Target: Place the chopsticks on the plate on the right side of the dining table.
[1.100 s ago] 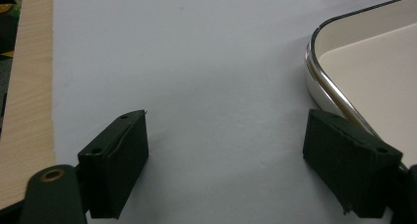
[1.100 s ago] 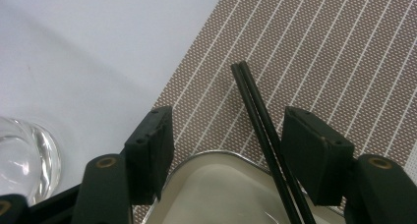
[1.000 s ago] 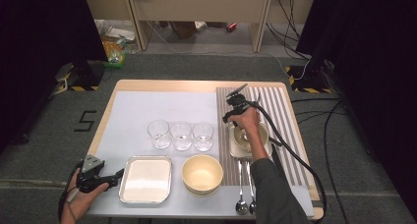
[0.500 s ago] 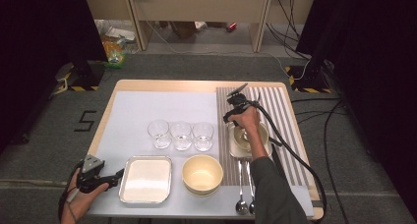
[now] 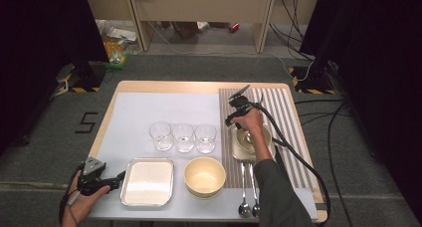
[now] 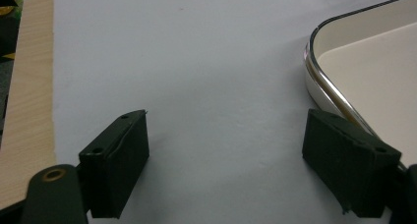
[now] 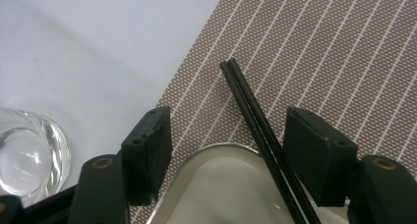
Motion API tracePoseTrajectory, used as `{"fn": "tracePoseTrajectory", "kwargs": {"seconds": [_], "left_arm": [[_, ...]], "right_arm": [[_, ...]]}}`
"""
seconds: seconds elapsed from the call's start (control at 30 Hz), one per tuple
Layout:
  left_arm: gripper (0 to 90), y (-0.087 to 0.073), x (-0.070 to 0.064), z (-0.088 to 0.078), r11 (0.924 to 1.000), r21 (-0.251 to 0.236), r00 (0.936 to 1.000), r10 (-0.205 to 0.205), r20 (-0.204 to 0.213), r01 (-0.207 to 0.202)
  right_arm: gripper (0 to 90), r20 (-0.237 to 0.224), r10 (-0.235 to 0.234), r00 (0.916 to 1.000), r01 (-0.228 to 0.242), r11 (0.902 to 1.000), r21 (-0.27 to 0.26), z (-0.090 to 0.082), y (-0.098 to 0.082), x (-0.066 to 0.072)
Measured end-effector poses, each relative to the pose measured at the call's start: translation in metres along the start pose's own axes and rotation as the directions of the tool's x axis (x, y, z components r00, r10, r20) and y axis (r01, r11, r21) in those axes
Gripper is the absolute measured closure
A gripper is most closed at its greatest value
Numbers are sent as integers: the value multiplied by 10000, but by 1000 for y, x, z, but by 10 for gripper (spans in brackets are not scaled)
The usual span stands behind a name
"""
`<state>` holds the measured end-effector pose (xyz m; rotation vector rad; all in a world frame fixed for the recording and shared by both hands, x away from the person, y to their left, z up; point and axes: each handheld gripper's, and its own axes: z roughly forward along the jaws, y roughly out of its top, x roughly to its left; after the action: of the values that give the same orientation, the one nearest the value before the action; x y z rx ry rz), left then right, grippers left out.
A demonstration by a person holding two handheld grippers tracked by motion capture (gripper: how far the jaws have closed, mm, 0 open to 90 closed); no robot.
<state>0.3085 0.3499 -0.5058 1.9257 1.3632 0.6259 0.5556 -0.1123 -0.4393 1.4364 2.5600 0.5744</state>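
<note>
My right gripper (image 5: pixel 232 118) hovers over the far left corner of a small metal tray (image 5: pixel 234 152) on the striped placemat (image 5: pixel 278 112). In the right gripper view its jaws (image 7: pixel 227 121) stand apart, and a pair of black chopsticks (image 7: pixel 251 111) lies between them, nearer the right jaw. The chopsticks rest across the tray's rim (image 7: pixel 216 148) and neither pad presses on them. My left gripper (image 5: pixel 118 178) lies low at the table's near left, open with nothing between its jaws (image 6: pixel 226 155), just beside a larger metal tray (image 6: pixel 319 76).
Three clear glasses (image 5: pixel 183 136) stand in a row mid-table; one of them (image 7: pixel 27 155) is close to the right gripper's left jaw. A yellow bowl (image 5: pixel 204 175) sits near the front, and two spoons (image 5: pixel 248 204) lie on the placemat. A pale bowl (image 5: pixel 249 140) sits in the small tray.
</note>
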Motion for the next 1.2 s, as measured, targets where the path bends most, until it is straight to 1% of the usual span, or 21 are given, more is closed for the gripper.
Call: {"fn": "tracePoseTrajectory", "kwargs": {"seconds": [0.1,0.17,0.2,0.23,0.3,0.33,0.47,0.53,0.57,0.63,0.67,0.77,0.8,0.97,1.03,1.1,1.13,1.2], "left_arm": [[169,0,0,0,10000,-1,10000,6,-3,-6],[170,0,0,0,10000,7,10000,23,7,-23],[170,0,0,0,10000,-3,10000,14,-1,-14],[170,0,0,0,10000,-2,10000,12,3,-12],[170,0,0,0,10000,4,10000,33,1,-33],[170,0,0,0,10000,0,10000,35,-3,-35],[170,0,0,0,10000,1,10000,28,5,-28],[169,0,0,0,10000,-1,10000,29,1,-29],[170,0,0,0,10000,-2,10000,29,-1,-29],[170,0,0,0,10000,3,10000,37,-5,-37],[170,0,0,0,10000,-2,10000,34,-4,-34],[170,0,0,0,10000,2,10000,41,-13,-41],[170,0,0,0,10000,-1,10000,37,-12,-37],[169,0,0,0,10000,26,10000,71,-18,-71],[169,0,0,0,10000,24,10000,73,-22,-73],[169,0,0,0,10000,26,10000,74,-23,-74],[169,0,0,0,10000,24,10000,68,-18,-67],[169,0,0,0,10000,20,10000,72,-25,-72]], "right_arm": [[362,-66,-59,10000,59,10000,60,0,0,2],[364,-168,-233,9996,234,9997,57,0,-1,3],[365,-148,-194,9997,196,9997,135,0,-2,4],[365,-186,-302,9994,303,9995,90,0,-2,4],[367,-213,-304,9993,307,9994,134,-1,-2,6],[367,-259,-379,9989,381,9992,81,0,-2,7],[368,-253,-576,9980,580,9982,152,-1,-4,10],[368,-329,-658,9973,662,9978,98,-1,-5,11],[368,-325,-796,9963,799,9968,66,-1,-5,11],[369,-415,-794,9960,796,9968,13,-1,-5,14],[369,-471,-865,9951,867,9962,17,-1,-6,15],[381,-447,-961,9944,961,9954,-5,-3,-7,17],[382,-461,-899,9949,900,9959,6,-4,-7,18],[383,-494,-1107,9926,1110,9938,36,-5,-9,22],[383,-553,-1123,9921,1129,9936,69,-5,-9,23],[381,-473,-1066,9932,1072,9942,92,-6,-10,25],[381,-447,-1294,9906,1296,9916,26,-5,-10,24],[380,-456,-1316,9903,1322,9912,103,-5,-11,25]]}}
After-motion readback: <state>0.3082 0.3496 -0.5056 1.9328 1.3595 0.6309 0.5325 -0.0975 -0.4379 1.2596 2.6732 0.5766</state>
